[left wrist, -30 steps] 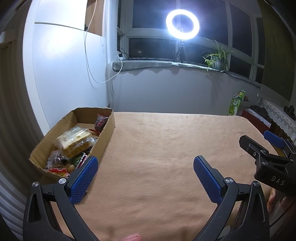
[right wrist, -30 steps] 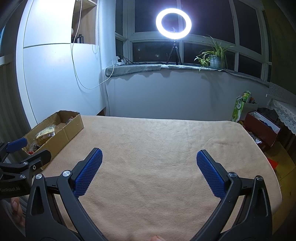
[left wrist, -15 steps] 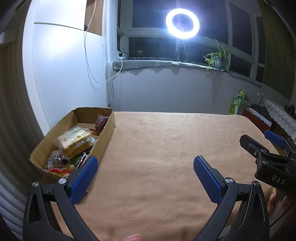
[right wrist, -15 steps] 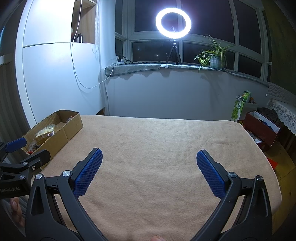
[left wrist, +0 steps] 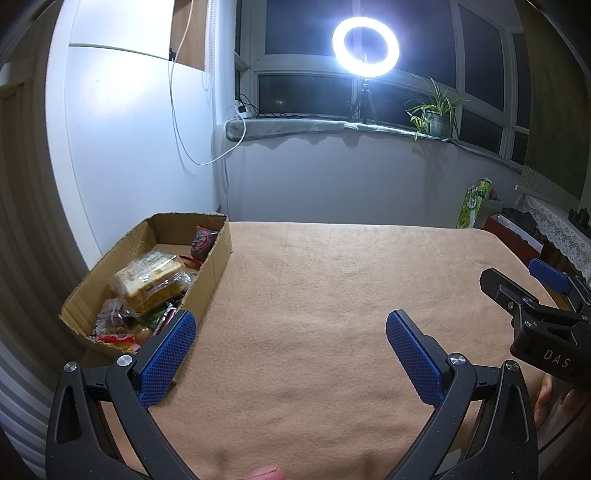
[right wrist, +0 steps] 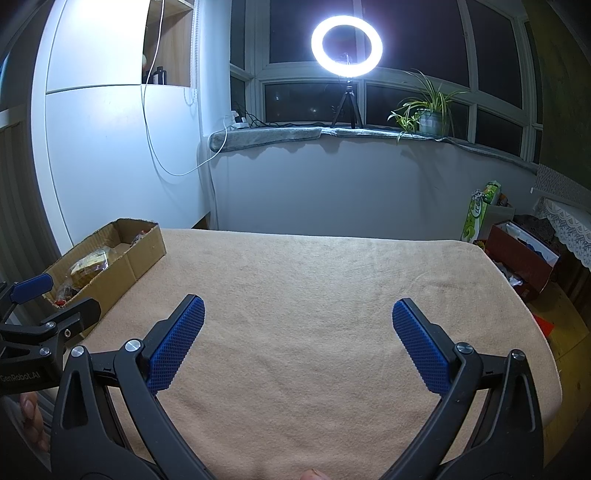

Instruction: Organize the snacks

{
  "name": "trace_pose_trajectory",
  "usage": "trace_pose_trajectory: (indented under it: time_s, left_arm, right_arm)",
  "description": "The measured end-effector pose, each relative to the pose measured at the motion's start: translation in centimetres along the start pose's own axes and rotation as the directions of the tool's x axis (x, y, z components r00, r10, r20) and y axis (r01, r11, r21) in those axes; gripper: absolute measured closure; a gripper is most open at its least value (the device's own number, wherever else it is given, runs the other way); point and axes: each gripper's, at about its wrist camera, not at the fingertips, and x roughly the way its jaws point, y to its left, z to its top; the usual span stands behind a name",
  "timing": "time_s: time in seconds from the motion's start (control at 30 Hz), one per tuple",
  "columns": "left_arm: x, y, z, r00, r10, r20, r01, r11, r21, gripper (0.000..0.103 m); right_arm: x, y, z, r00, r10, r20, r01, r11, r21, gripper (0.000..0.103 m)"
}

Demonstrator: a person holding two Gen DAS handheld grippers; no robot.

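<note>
Both grippers empty, fingers spread wide over blanket [left wrist: 314, 295].
L gripper [left wrist: 291, 354]: snack box [left wrist: 216, 266] just beyond its left finger. R gripper [right wrist: 299, 343]: box well off left.

the one strong light is a ring lamp [left wrist: 365, 46] on the window sill [right wrist: 332, 133], blown out to a white glare with a soft halo. the windows [right wrist: 303, 33] behind it are black. it throws a bright sheen on the white wall [left wrist: 122, 122] and soft shadows under the sill. the tan table cover [right wrist: 314, 295] is evenly lit. straight lines bow strongly and the corners darken. focus is sharp.
</note>
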Motion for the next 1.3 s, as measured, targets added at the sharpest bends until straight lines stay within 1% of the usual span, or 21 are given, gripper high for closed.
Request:
trace_pose_trajectory:
  time_s: [1.3]
  left_arm:
    - [-0.11, -0.15, 0.00, 1.000, 0.006, 0.004, -0.006, 1.000, 0.014, 0.000]
  right_arm:
    - [-0.03, -0.12, 0.00, 1.000, -0.001, 0.000, 0.001, 1.000, -0.002, 0.000]
